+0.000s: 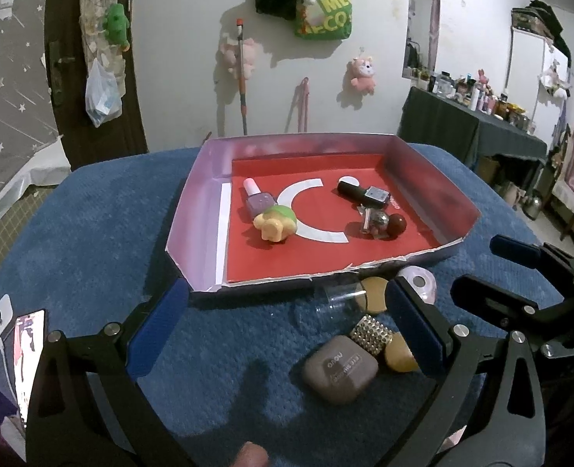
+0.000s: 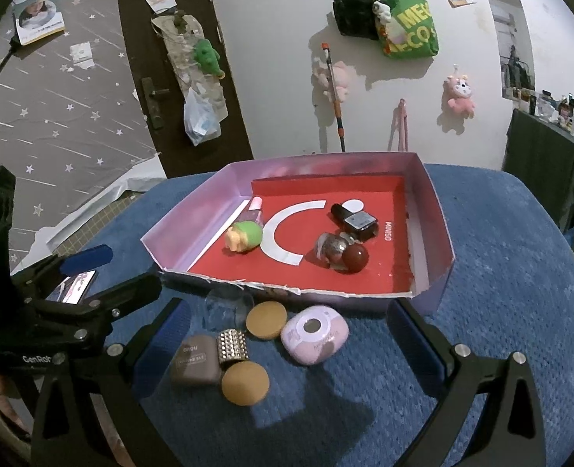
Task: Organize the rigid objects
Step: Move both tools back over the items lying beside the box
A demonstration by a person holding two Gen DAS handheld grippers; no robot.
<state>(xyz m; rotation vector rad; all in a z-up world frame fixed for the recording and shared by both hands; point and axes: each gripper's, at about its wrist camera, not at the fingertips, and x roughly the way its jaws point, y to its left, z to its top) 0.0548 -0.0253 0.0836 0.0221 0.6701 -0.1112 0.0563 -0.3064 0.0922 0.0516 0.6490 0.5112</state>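
Left wrist view: the left gripper [image 1: 287,327] hovers low over the blue textured cloth [image 1: 92,241], its blue-padded fingers [image 1: 162,323] spread wide and holding nothing. Between them, toward the right finger, lie a taupe rounded-square compact [image 1: 339,369] and a studded gold band [image 1: 371,335]; a clear plastic cup [image 1: 335,303] lying beyond them is hard to make out. The right finger partly hides a round tan lid [image 1: 399,354]. The right gripper [image 2: 287,342] is likewise wide and empty, with a pink rounded case [image 2: 314,334] between its fingers. Ahead of both fingertips sits the shallow red-floored cardboard tray [image 1: 209,179], holding a green-capped yellow toy figure [image 1: 277,222], nail polish bottles and small balls. Plush toys hang on the white wall [image 1: 186,39] behind.
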